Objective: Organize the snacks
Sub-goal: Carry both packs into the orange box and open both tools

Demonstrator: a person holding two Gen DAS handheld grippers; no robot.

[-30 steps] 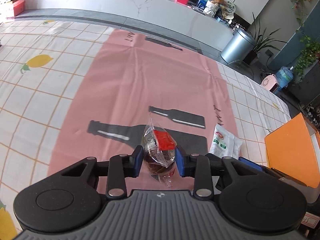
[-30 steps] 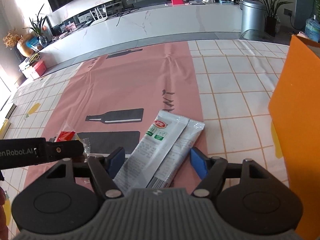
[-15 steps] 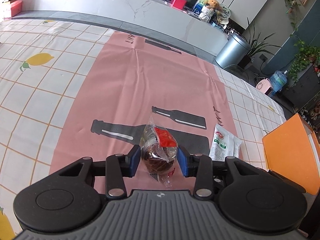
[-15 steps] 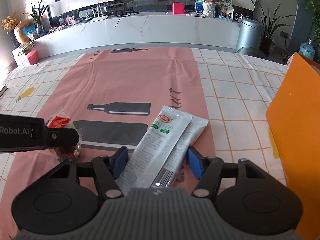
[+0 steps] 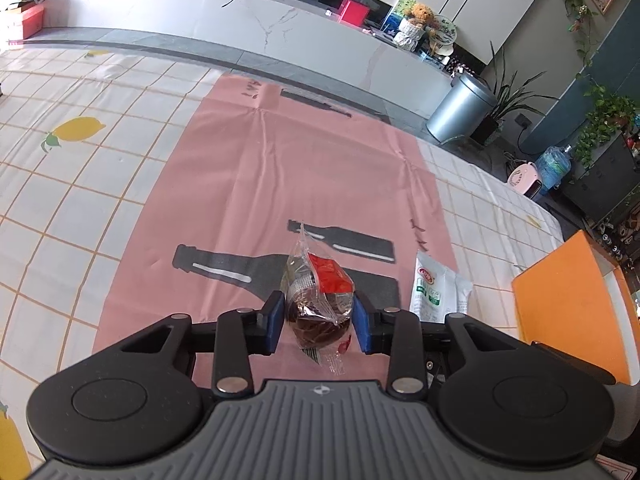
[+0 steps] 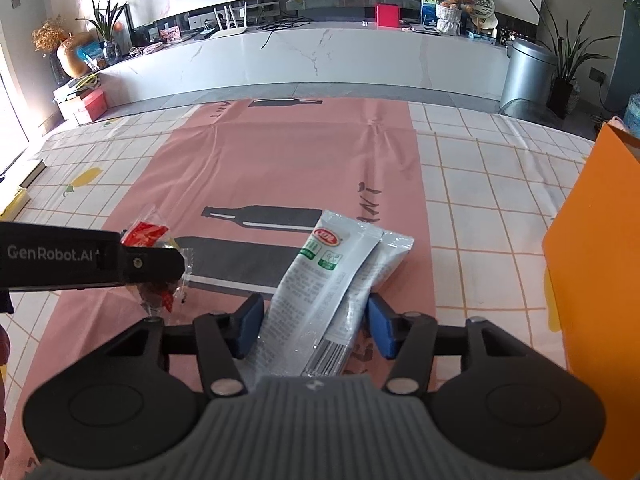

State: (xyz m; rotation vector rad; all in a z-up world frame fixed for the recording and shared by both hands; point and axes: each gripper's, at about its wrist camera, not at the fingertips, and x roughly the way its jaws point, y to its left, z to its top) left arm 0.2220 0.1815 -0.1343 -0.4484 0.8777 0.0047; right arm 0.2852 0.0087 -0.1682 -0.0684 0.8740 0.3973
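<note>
Here the wrapped cake (image 5: 318,304) is held between the narrow jaws of the left gripper (image 5: 319,320), above the pink cloth (image 5: 248,184). The white packets (image 6: 332,280) lie between the wide jaws of the right gripper (image 6: 312,326); contact cannot be told. The packets should be pinched together at mid-width, and the cake squeezed lightly, before both are carried toward the orange box (image 6: 600,264).

Glossy clear plastic snack wrapper (image 5: 318,300), shiny white foil-like sachets (image 6: 332,280), creased pink cloth (image 5: 280,168), possibly vinyl
</note>
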